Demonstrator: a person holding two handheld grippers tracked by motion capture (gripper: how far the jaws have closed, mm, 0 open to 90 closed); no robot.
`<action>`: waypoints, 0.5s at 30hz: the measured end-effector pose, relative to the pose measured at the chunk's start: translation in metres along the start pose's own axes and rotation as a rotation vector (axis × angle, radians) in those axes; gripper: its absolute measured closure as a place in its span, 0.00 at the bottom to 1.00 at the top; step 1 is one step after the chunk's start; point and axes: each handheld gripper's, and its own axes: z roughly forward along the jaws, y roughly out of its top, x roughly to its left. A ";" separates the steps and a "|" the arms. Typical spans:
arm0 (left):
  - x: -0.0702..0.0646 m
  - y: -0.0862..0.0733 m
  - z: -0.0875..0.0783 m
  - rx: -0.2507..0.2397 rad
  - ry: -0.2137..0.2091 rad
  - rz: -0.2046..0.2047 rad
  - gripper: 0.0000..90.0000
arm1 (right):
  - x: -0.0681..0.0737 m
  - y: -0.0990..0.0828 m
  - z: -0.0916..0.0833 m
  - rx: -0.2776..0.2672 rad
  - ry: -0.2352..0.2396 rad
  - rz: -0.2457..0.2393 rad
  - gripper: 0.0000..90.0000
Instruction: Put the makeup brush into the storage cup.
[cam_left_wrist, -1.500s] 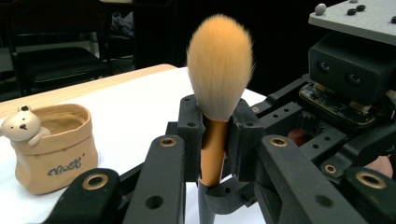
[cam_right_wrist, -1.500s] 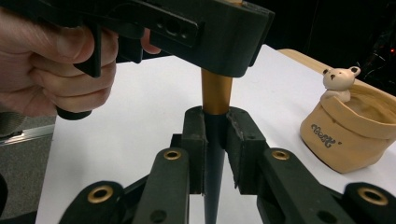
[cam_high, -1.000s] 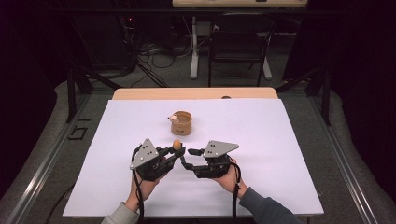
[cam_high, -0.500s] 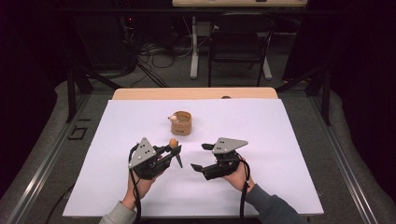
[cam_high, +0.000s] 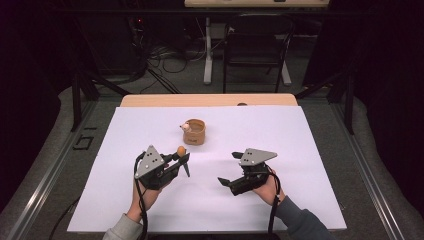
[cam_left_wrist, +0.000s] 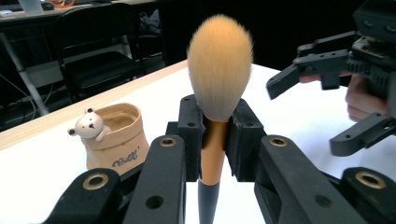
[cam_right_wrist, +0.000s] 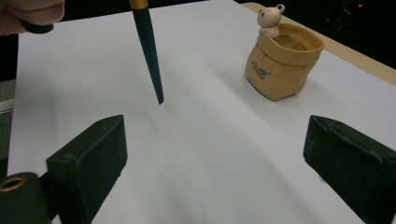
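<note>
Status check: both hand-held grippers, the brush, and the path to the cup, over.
Left hand-held gripper shut on brush, bristles up. Right hand-held gripper open, jaws just been opening, nothing between them. Bear cup upright, apart from both; nothing between brush and cup.

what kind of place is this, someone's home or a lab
Most likely a lab or recording room, not a home. The table is covered with plain white sheet, dark curtains close in the sides, and loose cables run across the floor behind by an office chair.

Tongs spread wide, empty; brush handle tilted near bear pot.
</note>
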 end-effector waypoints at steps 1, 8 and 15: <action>0.001 0.000 0.001 -0.002 0.001 0.004 0.87 | 0.000 -0.001 -0.002 0.006 -0.011 -0.007 0.04; 0.004 0.002 0.005 0.015 0.011 0.017 0.87 | 0.003 -0.013 -0.016 0.027 -0.030 -0.050 0.00; 0.008 0.005 0.008 0.012 0.021 0.021 0.87 | -0.002 -0.024 -0.036 -0.010 -0.045 0.004 0.00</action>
